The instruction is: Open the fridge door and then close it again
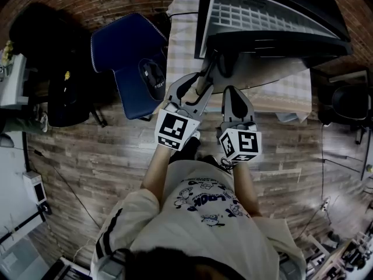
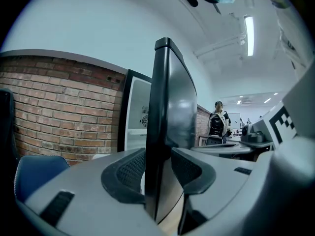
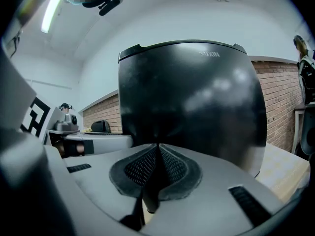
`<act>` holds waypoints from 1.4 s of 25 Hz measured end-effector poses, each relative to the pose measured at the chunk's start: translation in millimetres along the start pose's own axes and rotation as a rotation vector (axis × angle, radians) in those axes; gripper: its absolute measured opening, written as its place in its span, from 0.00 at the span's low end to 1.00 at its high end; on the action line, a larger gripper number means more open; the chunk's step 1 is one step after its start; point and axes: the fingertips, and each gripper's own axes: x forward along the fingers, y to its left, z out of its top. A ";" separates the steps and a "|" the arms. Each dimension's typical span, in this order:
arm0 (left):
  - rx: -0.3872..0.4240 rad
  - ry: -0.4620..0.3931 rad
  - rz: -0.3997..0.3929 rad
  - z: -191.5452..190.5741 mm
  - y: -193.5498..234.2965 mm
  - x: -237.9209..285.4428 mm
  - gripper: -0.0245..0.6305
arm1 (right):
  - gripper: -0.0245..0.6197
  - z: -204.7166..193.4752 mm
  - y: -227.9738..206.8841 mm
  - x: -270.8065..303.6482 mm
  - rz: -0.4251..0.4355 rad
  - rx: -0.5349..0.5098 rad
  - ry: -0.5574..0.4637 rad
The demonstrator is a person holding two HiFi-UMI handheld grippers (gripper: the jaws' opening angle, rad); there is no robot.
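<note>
A small black fridge stands on a table, its door [image 1: 280,44] swung open and a white gridded inside [image 1: 262,10] showing behind it. In the left gripper view the door [image 2: 172,97] runs edge-on between the jaws, with the fridge body [image 2: 135,112] to its left. My left gripper [image 1: 204,86] [image 2: 157,176] is shut on that door edge. My right gripper [image 1: 230,91] [image 3: 157,168] is shut with nothing in it and points at the door's glossy black front [image 3: 192,97], close to it. Whether it touches is not visible.
The table [image 1: 180,45] carries a checked cloth. A blue chair [image 1: 125,51] stands left of it, in front of a brick wall [image 2: 59,112]. Further back, a person [image 2: 218,122] stands among desks. The floor [image 1: 105,156] is wood planks.
</note>
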 end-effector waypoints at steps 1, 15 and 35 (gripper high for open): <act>-0.001 0.000 0.002 0.6 3.3 2.2 0.28 | 0.09 0.8 -0.2 2.1 -0.001 0.000 -0.001; -0.027 -0.008 0.065 6.1 47.0 32.5 0.27 | 0.09 3.0 -9.8 20.8 -0.026 -0.005 0.006; -0.038 -0.027 0.112 15.0 78.0 65.2 0.25 | 0.09 6.3 -21.8 41.8 -0.032 -0.003 0.016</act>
